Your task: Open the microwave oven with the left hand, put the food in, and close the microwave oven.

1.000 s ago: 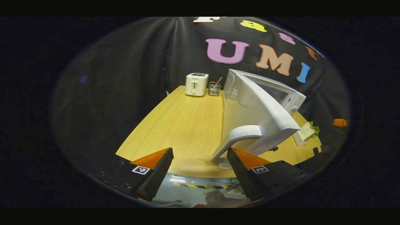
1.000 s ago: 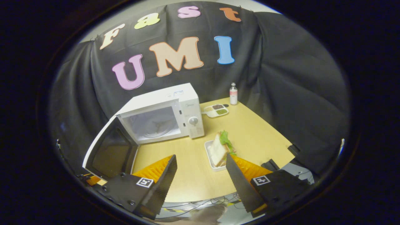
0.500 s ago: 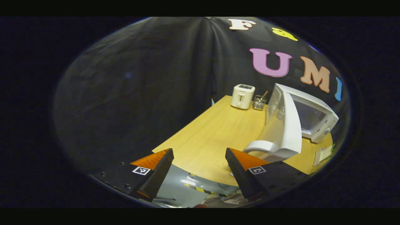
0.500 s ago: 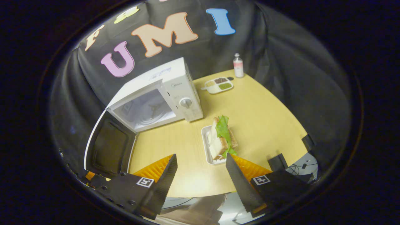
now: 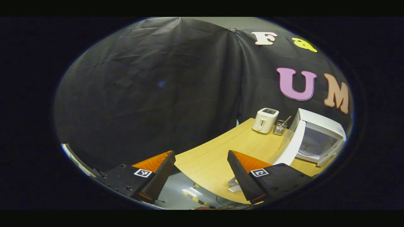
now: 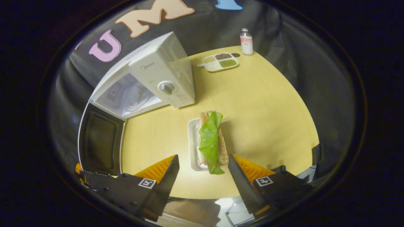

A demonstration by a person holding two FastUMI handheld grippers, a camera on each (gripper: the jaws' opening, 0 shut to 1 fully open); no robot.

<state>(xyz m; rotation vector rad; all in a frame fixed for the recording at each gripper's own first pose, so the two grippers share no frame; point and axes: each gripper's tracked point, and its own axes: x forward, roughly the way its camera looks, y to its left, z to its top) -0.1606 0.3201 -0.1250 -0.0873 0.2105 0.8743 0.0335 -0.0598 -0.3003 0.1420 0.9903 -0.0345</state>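
Hovering above the pale wooden surface (image 6: 262, 104), the right hand-held gripper (image 6: 203, 171) is spread wide over the lettuce-topped sandwich (image 6: 210, 142) on its white rectangular tray (image 6: 191, 138). Just beyond stands the white boxy microwave oven (image 6: 151, 78), its door (image 6: 99, 140) swung open. The left hand-held gripper (image 5: 202, 171) is spread too, holding nothing.

Open hand-held gripper (image 6: 202, 176), sandwich (image 6: 210, 142), open microwave (image 6: 148, 82)

A toaster (image 5: 265, 120) and a wire holder (image 5: 279, 128) are sitting beside each other on my table (image 5: 217, 151). A bottle (image 6: 246, 41) is standing near a divided dish (image 6: 220, 61).
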